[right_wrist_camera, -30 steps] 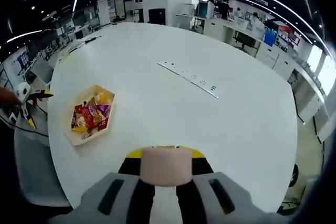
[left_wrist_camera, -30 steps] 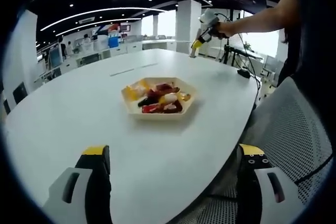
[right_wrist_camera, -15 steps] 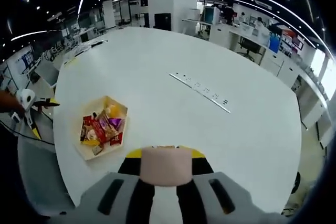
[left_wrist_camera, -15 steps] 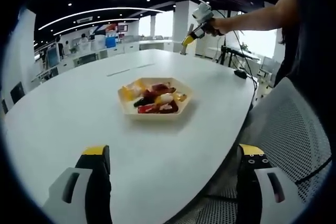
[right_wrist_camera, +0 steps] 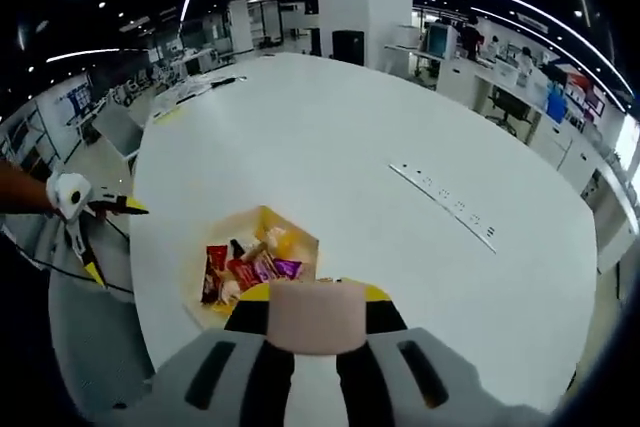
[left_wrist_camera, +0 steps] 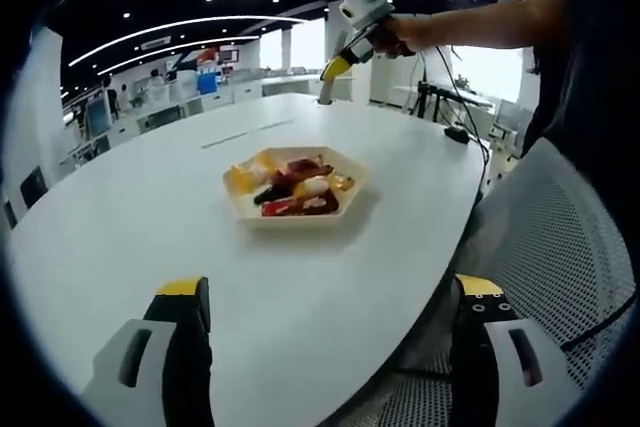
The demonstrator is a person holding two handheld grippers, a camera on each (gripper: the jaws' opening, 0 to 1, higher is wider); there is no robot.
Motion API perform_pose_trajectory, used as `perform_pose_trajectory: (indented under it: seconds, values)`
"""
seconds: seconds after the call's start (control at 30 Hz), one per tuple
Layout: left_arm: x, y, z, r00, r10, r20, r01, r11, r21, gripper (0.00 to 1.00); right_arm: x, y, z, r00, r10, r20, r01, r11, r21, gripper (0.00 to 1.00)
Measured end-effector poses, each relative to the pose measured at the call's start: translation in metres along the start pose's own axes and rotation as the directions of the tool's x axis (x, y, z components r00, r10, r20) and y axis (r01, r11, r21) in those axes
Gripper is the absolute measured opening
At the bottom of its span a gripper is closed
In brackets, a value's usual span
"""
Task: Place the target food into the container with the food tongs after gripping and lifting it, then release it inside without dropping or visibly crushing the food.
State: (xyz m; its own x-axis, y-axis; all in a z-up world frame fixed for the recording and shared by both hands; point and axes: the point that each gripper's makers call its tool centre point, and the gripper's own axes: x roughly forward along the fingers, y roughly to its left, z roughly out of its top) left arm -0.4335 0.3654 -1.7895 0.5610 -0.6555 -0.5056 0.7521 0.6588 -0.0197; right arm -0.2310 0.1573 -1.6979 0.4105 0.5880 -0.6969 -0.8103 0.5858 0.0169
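Observation:
A beige hexagonal tray (left_wrist_camera: 242, 209) of mixed foods sits on the white oval table (left_wrist_camera: 120, 237). Red, dark, white and yellow pieces (left_wrist_camera: 295, 185) fill it. My left gripper (left_wrist_camera: 330, 322) stands open near the table's front edge, short of the tray, with nothing between its jaws. A person's arm holds my right gripper (left_wrist_camera: 330, 72) high beyond the tray. In the right gripper view my right gripper (right_wrist_camera: 318, 297) is shut on a pale beige object (right_wrist_camera: 318, 315). The tray (right_wrist_camera: 300, 244) lies just past its tips, partly hidden. My left gripper (right_wrist_camera: 112, 240) shows open at the left.
A grey mesh chair (left_wrist_camera: 560, 247) stands at the table's right edge. A power strip (right_wrist_camera: 450, 209) is set into the table (right_wrist_camera: 350, 137) farther out. Desks, pillars and other people fill the office behind.
My right gripper has swung left toward the tray, still shut on the beige object; in its view the tray now lies just under its tips. My left gripper has stayed put and open.

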Motion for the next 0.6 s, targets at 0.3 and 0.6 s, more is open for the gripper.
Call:
perform_pose_trajectory:
  seconds: [0.3, 0.6]
  values:
    - [-0.001, 0.004, 0.002, 1.0, 0.018, 0.007, -0.018, 1.0, -0.006, 0.97, 0.029, 0.057, 0.021, 0.997, 0.082, 0.007, -0.081, 0.996, -0.043, 0.14]
    - [-0.002, 0.004, 0.004, 1.0, 0.023, 0.015, -0.023, 1.0, -0.007, 0.97, 0.045, 0.099, 0.03, 0.99, 0.141, -0.011, -0.142, 0.987, -0.08, 0.14]
